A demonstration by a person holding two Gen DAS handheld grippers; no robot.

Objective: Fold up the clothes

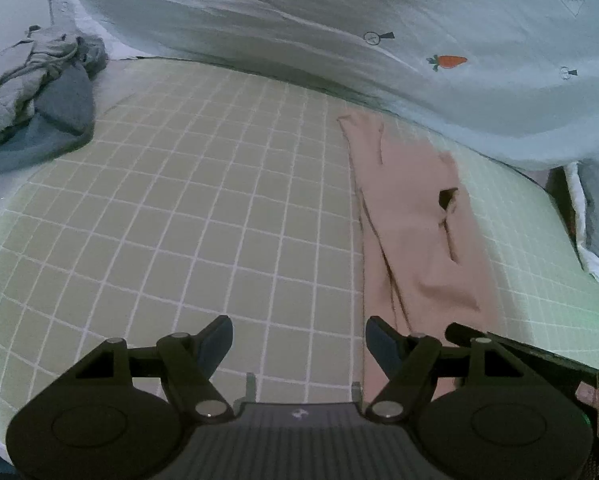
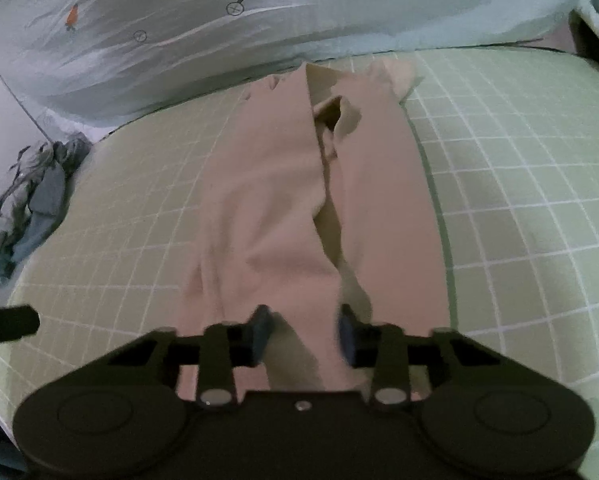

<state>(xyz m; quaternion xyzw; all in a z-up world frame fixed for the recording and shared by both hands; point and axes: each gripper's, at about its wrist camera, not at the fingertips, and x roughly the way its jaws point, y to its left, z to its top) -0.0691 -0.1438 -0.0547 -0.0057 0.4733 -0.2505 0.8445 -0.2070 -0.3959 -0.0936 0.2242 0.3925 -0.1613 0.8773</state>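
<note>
A long pink garment (image 2: 267, 200) lies folded lengthwise on the green checked sheet (image 2: 519, 200), running away from me toward the quilt. My right gripper (image 2: 304, 320) is at the garment's near end, its jaws narrowed with a raised fold of the pink cloth filling the gap between the pads. In the left wrist view the same pink garment (image 1: 411, 216) lies to the right. My left gripper (image 1: 299, 332) hovers open over the bare sheet (image 1: 179, 200), its right fingertip by the garment's left edge, nothing between its fingers.
A heap of grey and blue clothes (image 1: 39, 92) sits at the bed's far left, also seen as the grey heap (image 2: 31, 200). A pale quilt with carrot prints (image 1: 339, 40) lies bunched along the far side. The mattress edge drops off at right (image 1: 579, 240).
</note>
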